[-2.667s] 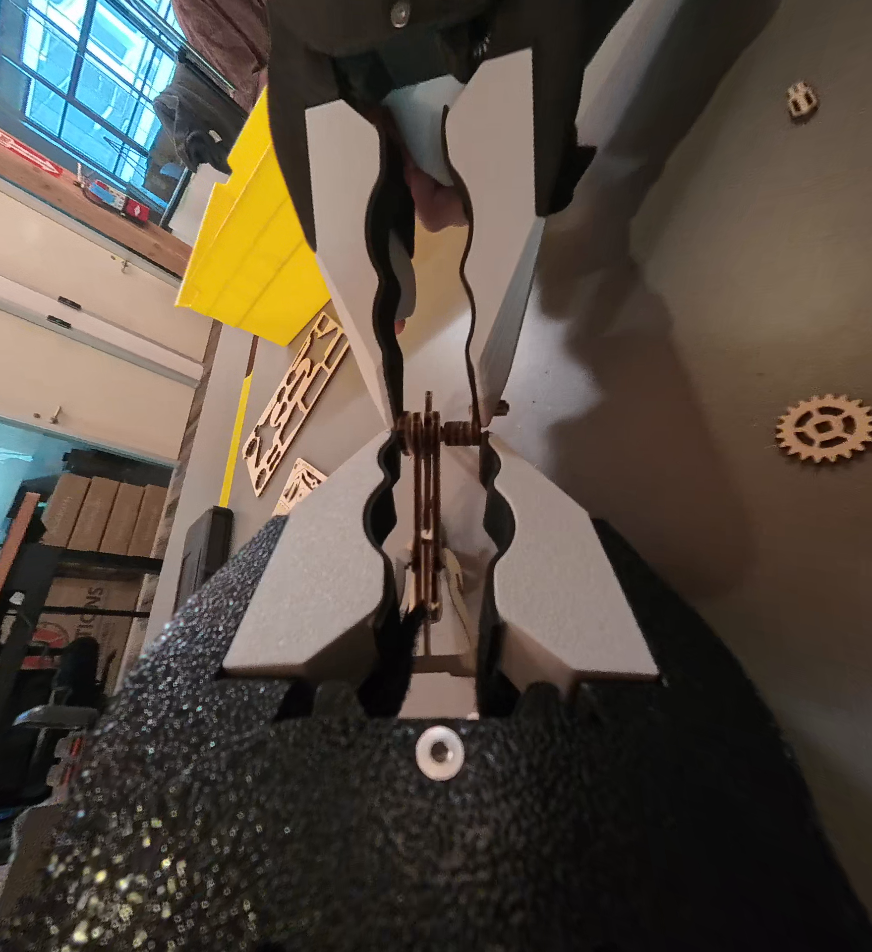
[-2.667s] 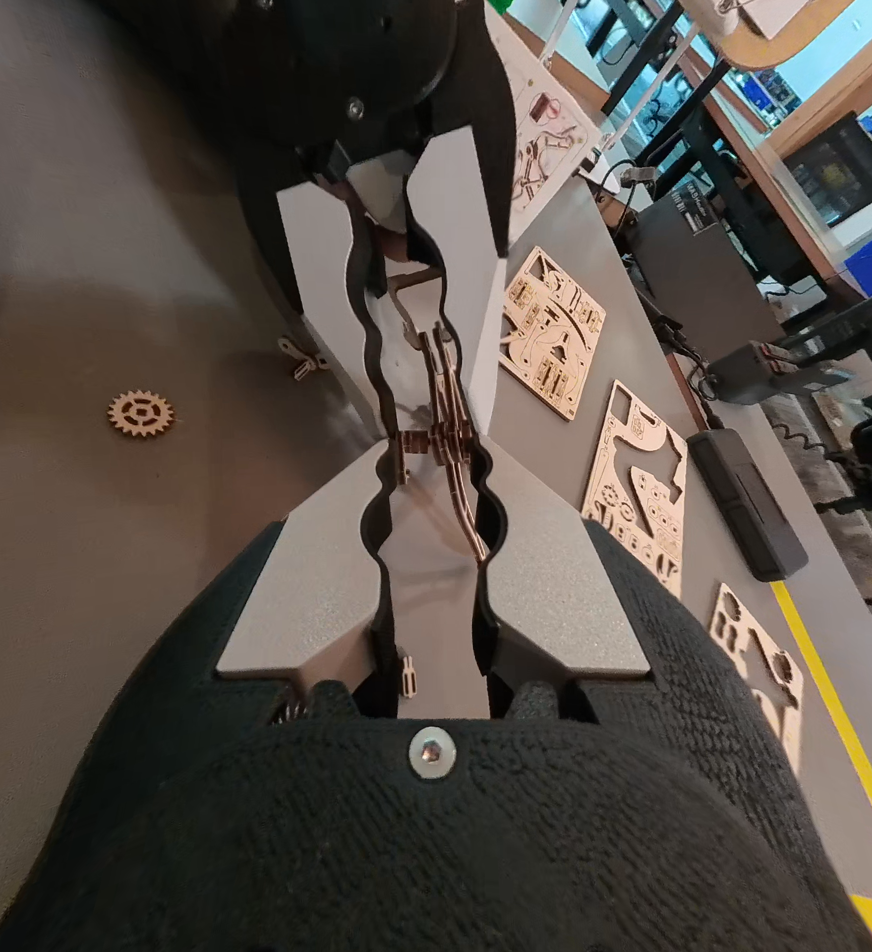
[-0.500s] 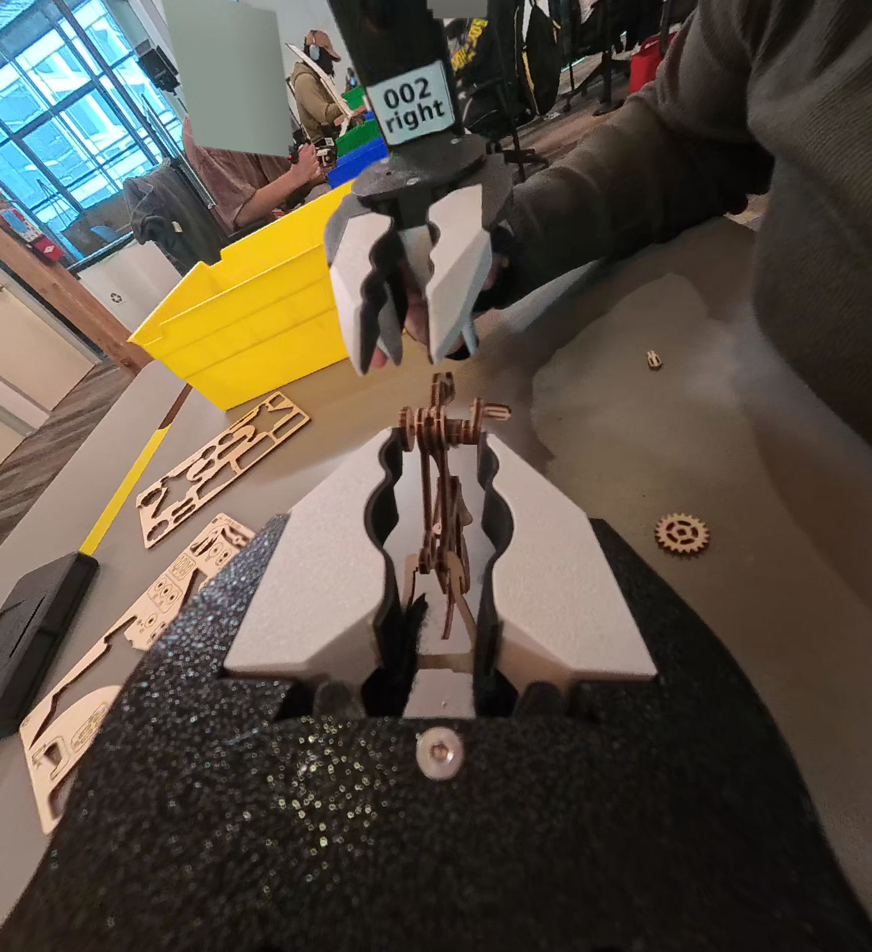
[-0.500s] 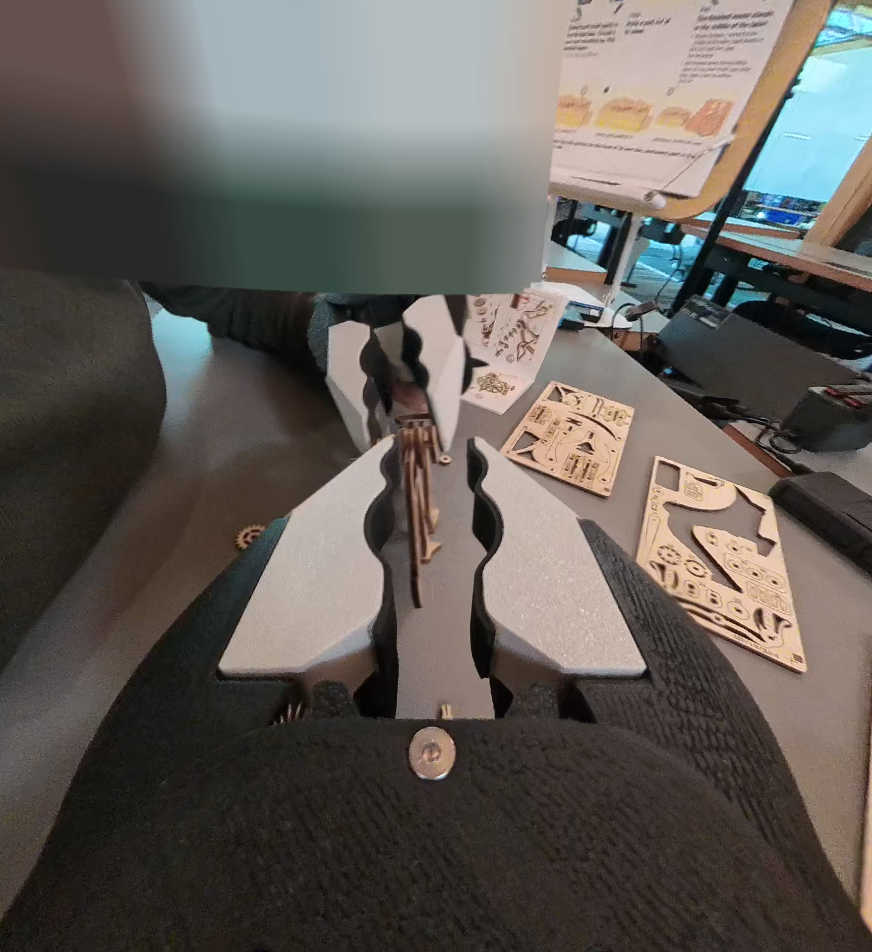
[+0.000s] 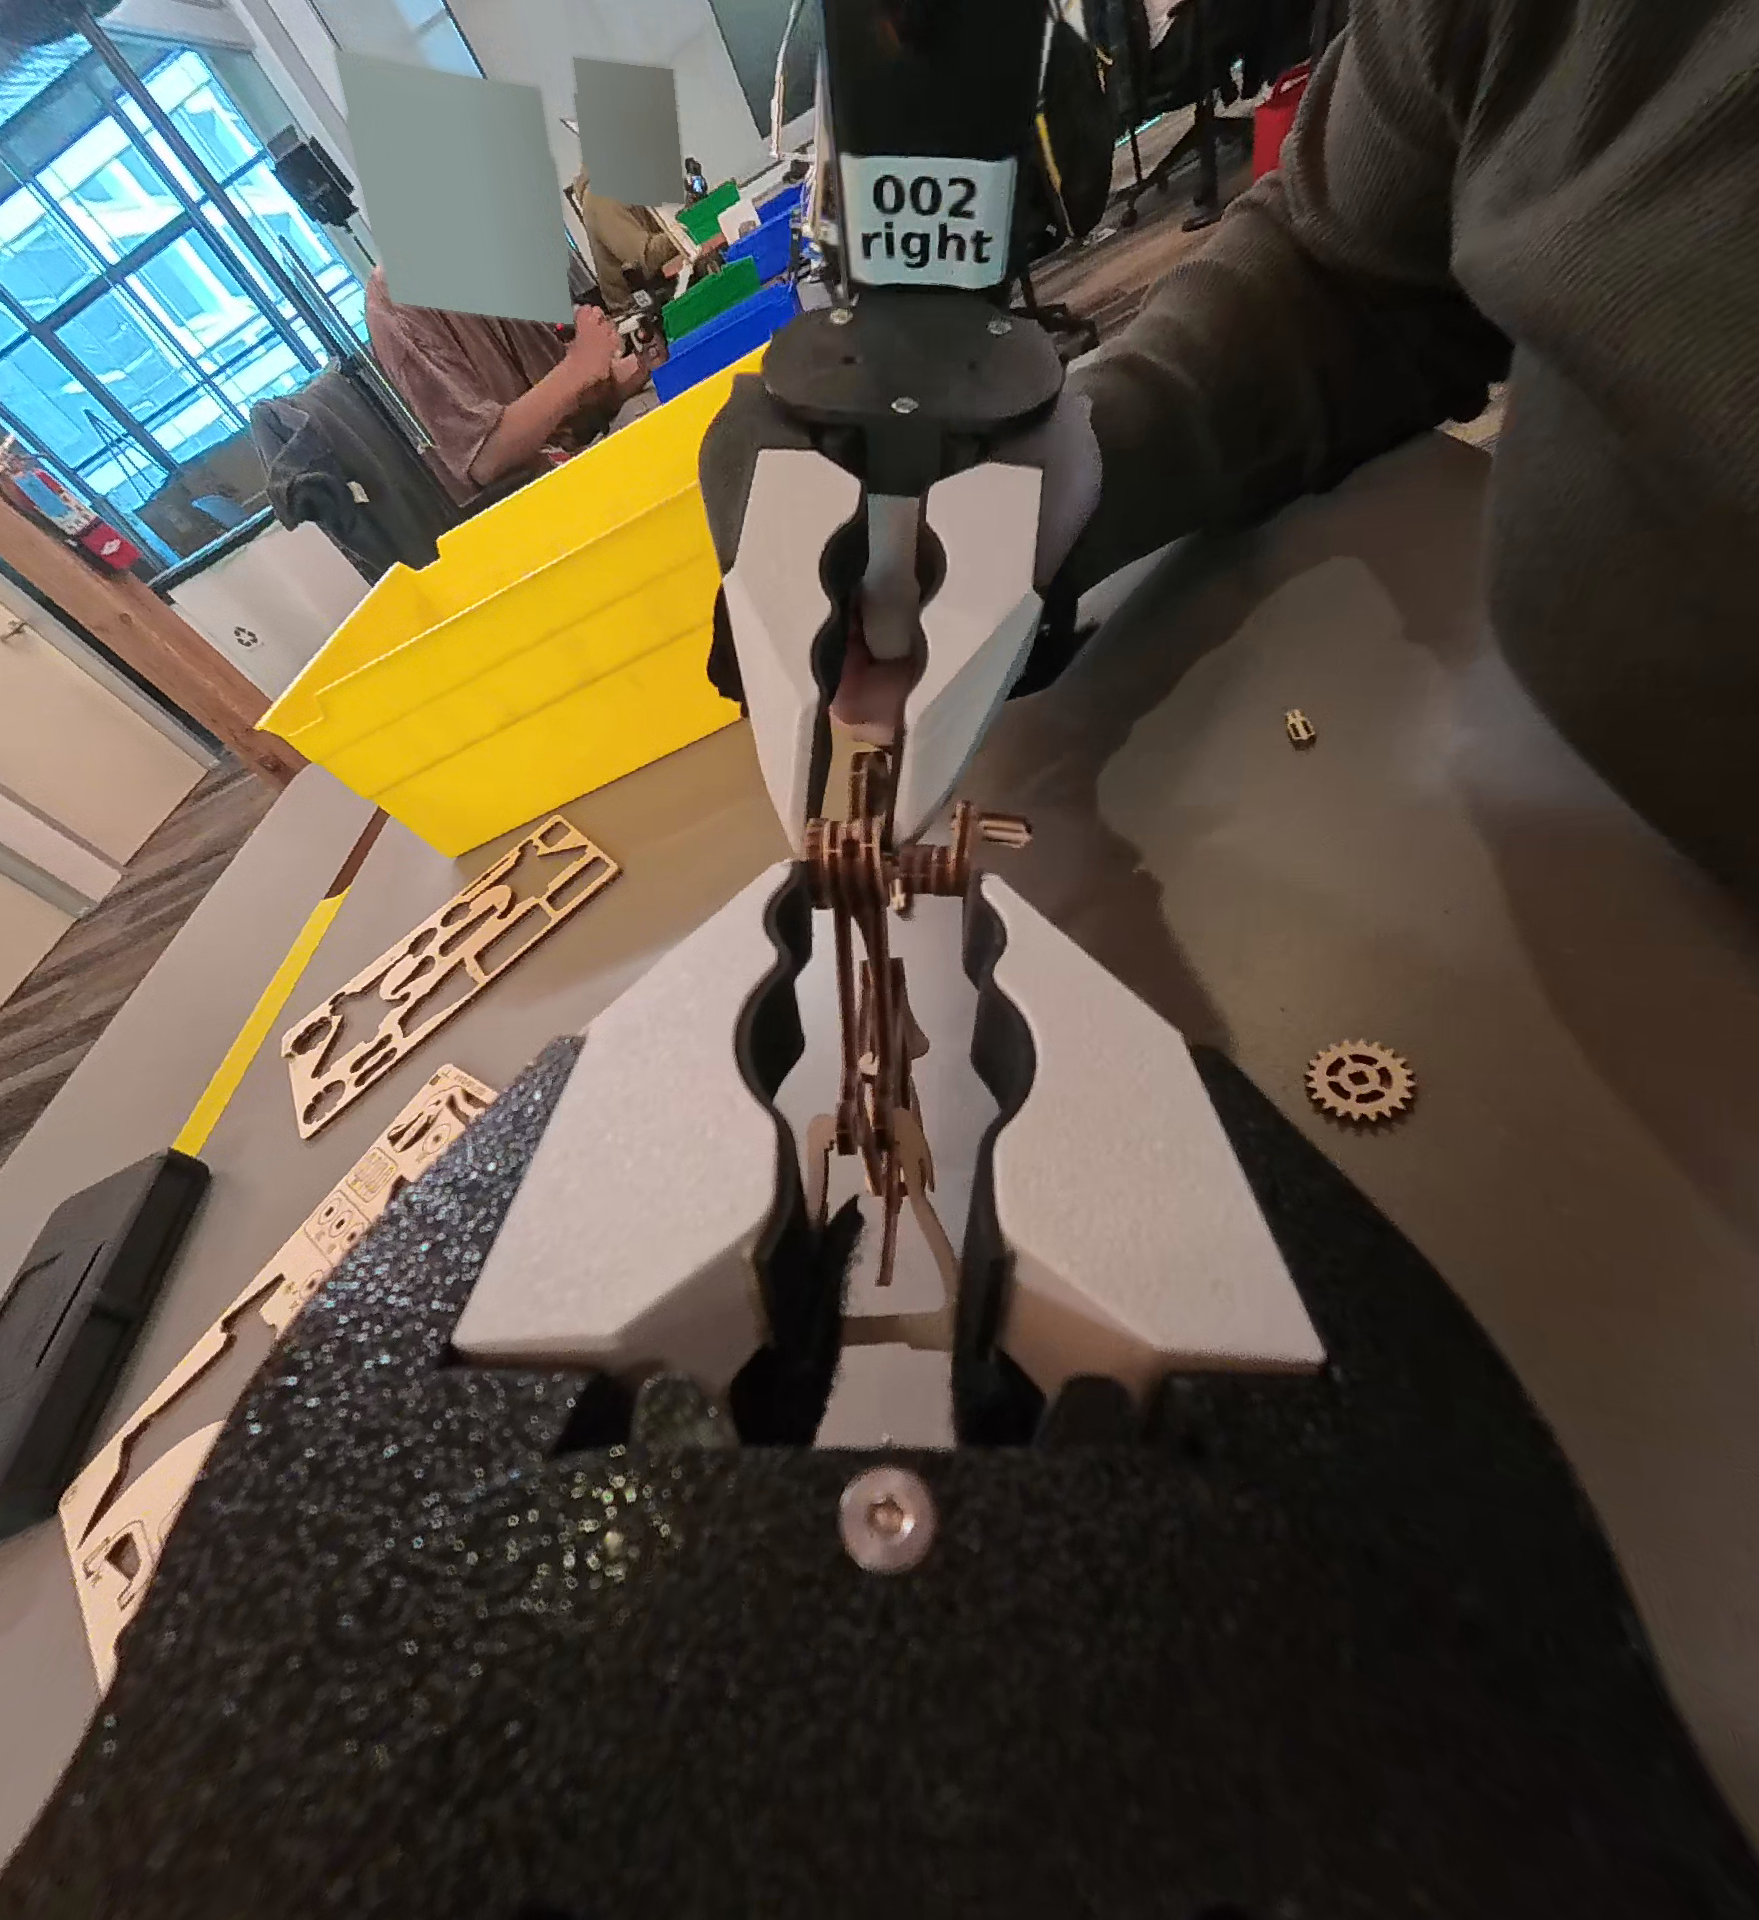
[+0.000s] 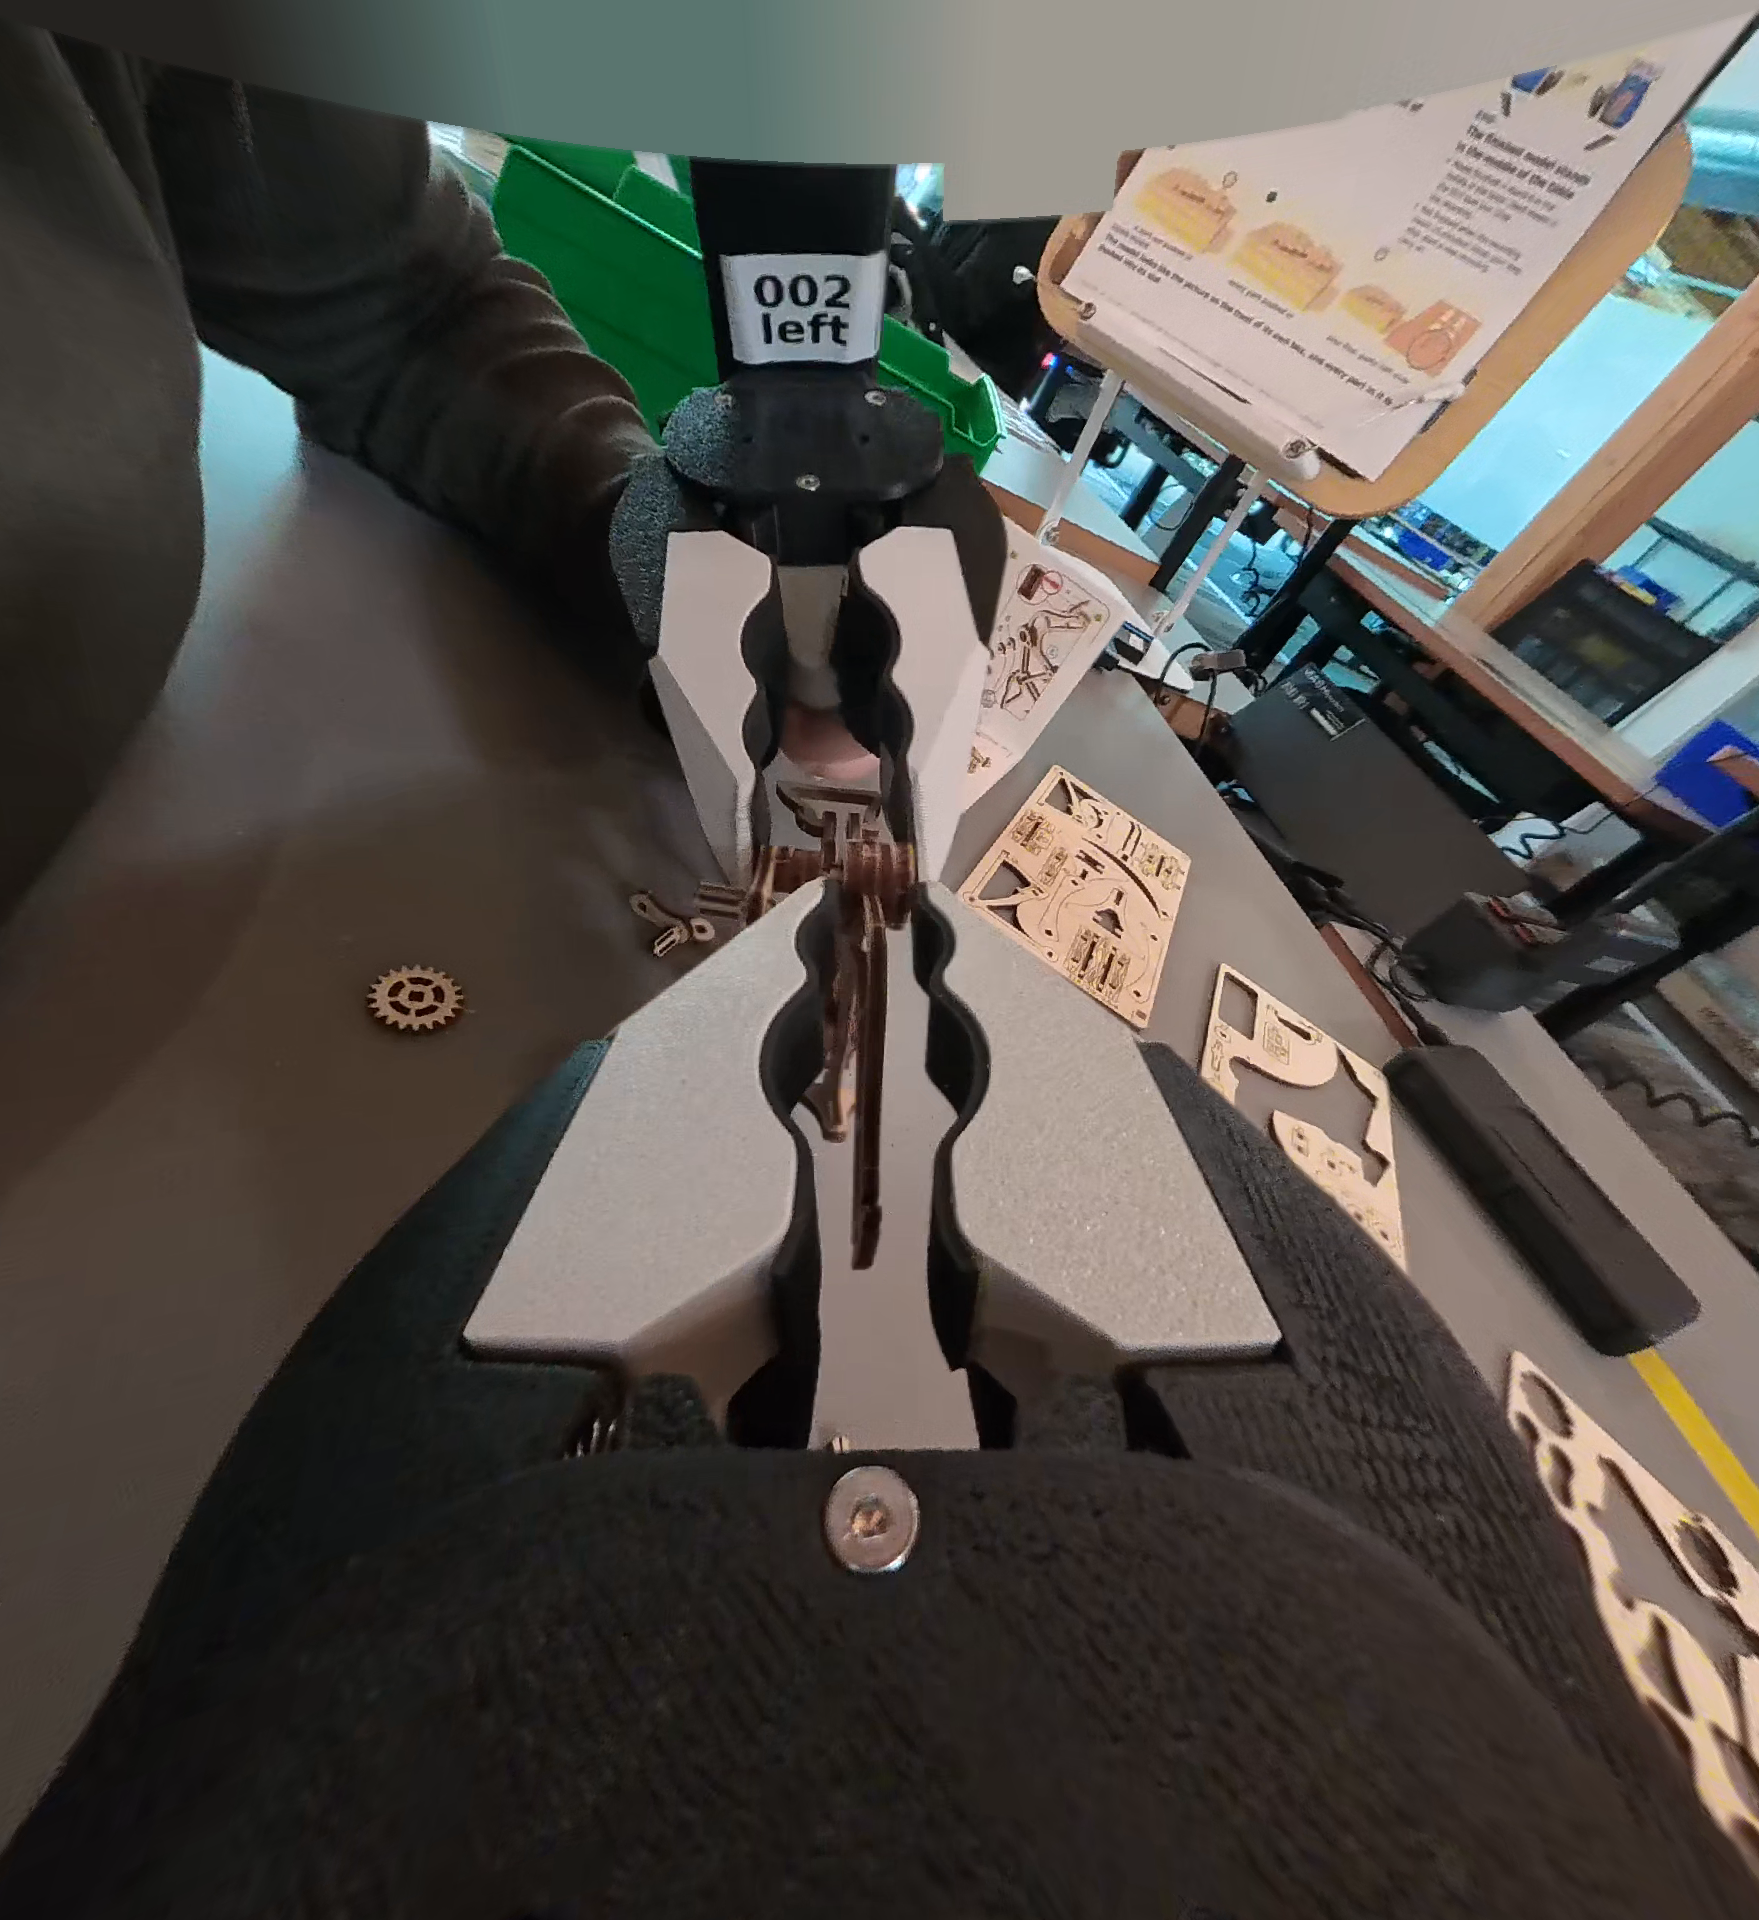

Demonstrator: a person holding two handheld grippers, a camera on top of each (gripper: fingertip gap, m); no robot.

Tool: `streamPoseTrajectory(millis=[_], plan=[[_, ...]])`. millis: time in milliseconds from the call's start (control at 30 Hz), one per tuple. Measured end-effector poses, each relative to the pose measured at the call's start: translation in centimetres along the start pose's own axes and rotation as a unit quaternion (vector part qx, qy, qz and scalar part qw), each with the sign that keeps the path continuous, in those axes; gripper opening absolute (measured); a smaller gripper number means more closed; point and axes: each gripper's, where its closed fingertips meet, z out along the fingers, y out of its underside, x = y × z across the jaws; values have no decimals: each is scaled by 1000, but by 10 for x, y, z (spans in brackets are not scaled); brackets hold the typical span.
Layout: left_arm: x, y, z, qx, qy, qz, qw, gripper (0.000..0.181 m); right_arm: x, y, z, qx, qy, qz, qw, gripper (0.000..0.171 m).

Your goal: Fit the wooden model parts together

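I am gripping the wooden model in my left gripper; my right gripper is clamping its tip, so I am aligning squarely before pressing.

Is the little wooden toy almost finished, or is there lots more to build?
Some is done: several wooden pieces are already joined into a small model. In hand: the left tongs hold it, while the right tongs meet its top. Plenty seems left: a gear, small bits and part sheets still lie on the table.
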Motion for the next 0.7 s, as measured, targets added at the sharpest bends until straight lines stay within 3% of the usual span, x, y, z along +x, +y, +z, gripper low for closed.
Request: streamPoseTrajectory(millis=[333, 700], plan=[[0, 0, -1, -14, -26, 44, 999, 25, -1, -1, 0, -5, 20, -16, 1000, 9], [4, 8, -1, -3, -5, 27, 1000, 27, -3, 7, 0, 3, 9, 23, 1000, 9]])
